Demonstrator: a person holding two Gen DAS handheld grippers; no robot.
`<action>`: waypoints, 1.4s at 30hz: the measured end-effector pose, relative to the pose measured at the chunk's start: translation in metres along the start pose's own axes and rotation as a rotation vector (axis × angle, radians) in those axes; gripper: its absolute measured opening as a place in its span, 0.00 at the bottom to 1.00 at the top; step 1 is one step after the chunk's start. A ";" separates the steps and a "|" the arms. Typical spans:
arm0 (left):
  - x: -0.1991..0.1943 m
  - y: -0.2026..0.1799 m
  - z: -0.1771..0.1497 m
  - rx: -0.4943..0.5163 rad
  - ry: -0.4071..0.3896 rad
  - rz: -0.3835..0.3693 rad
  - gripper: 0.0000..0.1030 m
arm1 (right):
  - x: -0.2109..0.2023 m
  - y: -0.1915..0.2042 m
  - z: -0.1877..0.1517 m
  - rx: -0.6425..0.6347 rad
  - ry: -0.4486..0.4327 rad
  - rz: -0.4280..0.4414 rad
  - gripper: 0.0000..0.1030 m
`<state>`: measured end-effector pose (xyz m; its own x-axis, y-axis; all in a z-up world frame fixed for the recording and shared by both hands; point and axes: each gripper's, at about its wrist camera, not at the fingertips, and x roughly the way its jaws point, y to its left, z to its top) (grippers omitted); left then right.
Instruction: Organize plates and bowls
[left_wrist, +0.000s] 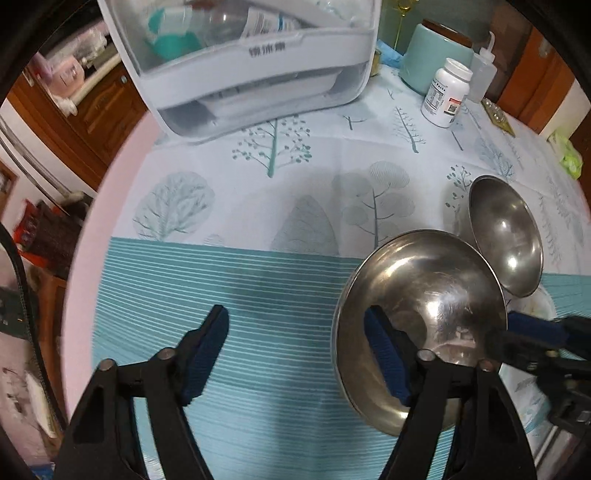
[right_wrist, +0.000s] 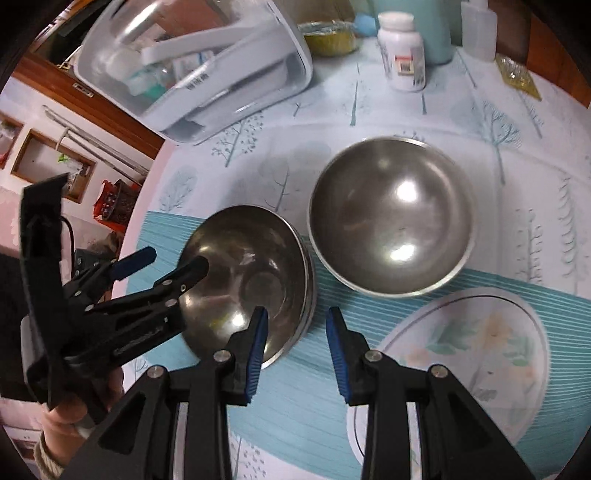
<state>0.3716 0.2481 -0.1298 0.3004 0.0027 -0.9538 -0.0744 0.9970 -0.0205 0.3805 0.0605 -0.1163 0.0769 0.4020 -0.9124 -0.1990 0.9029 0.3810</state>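
Glossy metal bowls (right_wrist: 391, 218), matt printed tablecloth (left_wrist: 258, 206)

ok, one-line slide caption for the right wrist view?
Open right gripper straddling the rim of the nearer steel bowl, second bowl and floral plate alongside.

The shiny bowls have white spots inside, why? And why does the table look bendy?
Right wrist view: lamp glare makes white spots in the far bowl. Left wrist view: the near bowl glints too. Both views: the fisheye lens curves the table.

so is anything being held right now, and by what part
Nothing held yet: left gripper and right gripper are both open, each straddling the near steel bowl's rim.
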 end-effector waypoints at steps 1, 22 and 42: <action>0.003 0.002 0.000 -0.009 0.009 -0.026 0.53 | 0.004 -0.001 0.001 0.009 0.005 0.003 0.32; -0.115 -0.027 -0.103 -0.013 -0.038 -0.238 0.10 | -0.092 0.020 -0.084 -0.090 -0.058 0.054 0.14; -0.166 -0.094 -0.271 0.056 -0.043 -0.245 0.10 | -0.135 -0.014 -0.246 -0.126 -0.066 0.026 0.14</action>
<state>0.0705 0.1332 -0.0505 0.3430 -0.2375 -0.9088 0.0581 0.9710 -0.2318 0.1322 -0.0436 -0.0352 0.1339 0.4376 -0.8892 -0.3226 0.8676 0.3784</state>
